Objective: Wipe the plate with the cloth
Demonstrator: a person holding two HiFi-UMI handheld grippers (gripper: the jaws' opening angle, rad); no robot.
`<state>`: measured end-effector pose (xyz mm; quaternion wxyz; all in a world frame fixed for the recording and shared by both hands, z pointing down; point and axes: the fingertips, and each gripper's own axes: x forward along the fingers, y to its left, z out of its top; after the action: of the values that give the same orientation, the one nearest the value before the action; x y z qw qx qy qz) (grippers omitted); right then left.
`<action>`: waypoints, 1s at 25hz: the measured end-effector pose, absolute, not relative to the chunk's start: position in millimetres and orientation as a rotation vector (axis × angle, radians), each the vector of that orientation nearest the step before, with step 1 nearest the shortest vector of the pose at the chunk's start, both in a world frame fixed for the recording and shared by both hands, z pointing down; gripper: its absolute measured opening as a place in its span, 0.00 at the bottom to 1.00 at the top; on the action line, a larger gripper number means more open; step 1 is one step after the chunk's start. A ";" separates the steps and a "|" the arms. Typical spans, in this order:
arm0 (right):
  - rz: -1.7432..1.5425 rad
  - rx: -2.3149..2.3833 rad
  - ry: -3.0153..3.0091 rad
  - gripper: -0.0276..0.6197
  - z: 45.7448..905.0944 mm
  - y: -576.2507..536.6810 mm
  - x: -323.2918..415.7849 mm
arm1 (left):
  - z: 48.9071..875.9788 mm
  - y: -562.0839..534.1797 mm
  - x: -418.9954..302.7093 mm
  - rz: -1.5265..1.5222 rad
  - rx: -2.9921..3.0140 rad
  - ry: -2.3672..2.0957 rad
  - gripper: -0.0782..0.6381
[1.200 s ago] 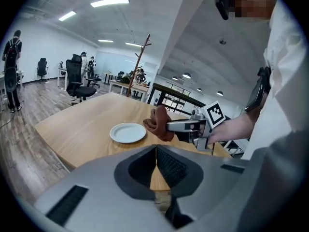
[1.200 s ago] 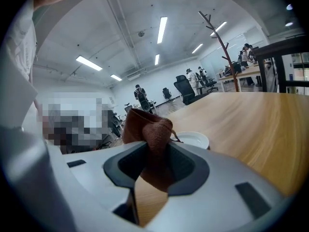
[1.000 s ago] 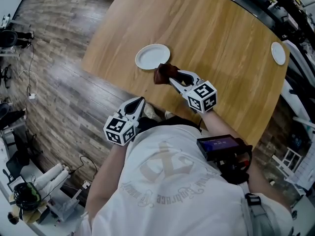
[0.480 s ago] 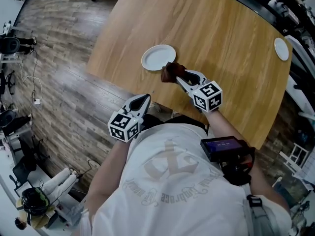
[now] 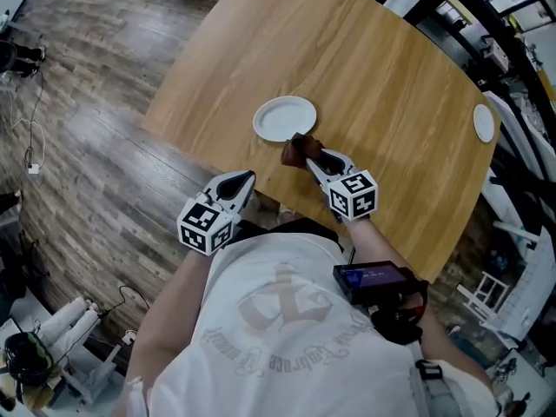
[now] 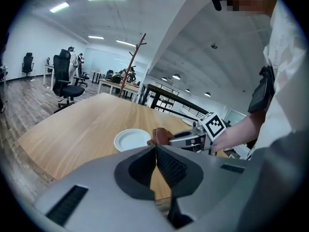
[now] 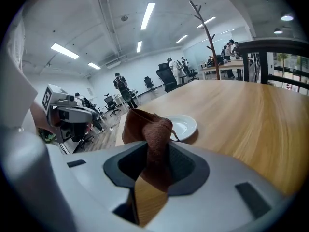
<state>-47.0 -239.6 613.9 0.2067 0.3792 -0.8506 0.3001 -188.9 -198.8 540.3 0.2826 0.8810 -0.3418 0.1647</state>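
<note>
The right gripper (image 5: 310, 159) is pinching the brown cloth (image 5: 295, 148), which is bunching past its fingertips. The white plate (image 5: 285, 118) is lying just beyond them (no wiping contact yet, apparently). The left gripper (image 5: 247, 179) is hanging closed on nothing, so the wiping itself is remaining.

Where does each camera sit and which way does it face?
Head view: on head, steeply down; table, left gripper, right gripper, own shirt.
Left gripper view: along its shut jaws toward plate and right gripper.
Right gripper view: past cloth in its jaws toward plate; left gripper at left.
All three show plate and cloth.
</note>
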 end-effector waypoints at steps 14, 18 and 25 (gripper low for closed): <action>0.640 1.051 -2.234 0.24 641.6 -370.1 -36.5 | 563.8 -191.5 -232.9 0.383 2.236 -1.021 0.13; 0.610 1.013 -2.184 0.24 652.4 -374.8 -37.9 | 565.6 -193.4 -237.0 0.380 2.230 -1.020 0.13; 0.561 0.910 -2.180 0.24 648.2 -329.7 -37.2 | 566.2 -204.8 -225.7 0.379 2.253 -0.966 0.13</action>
<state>-37.2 -329.7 648.2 0.3491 0.3511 -0.8414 0.2166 -225.7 -204.8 566.2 0.3247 0.8591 -0.3684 0.1445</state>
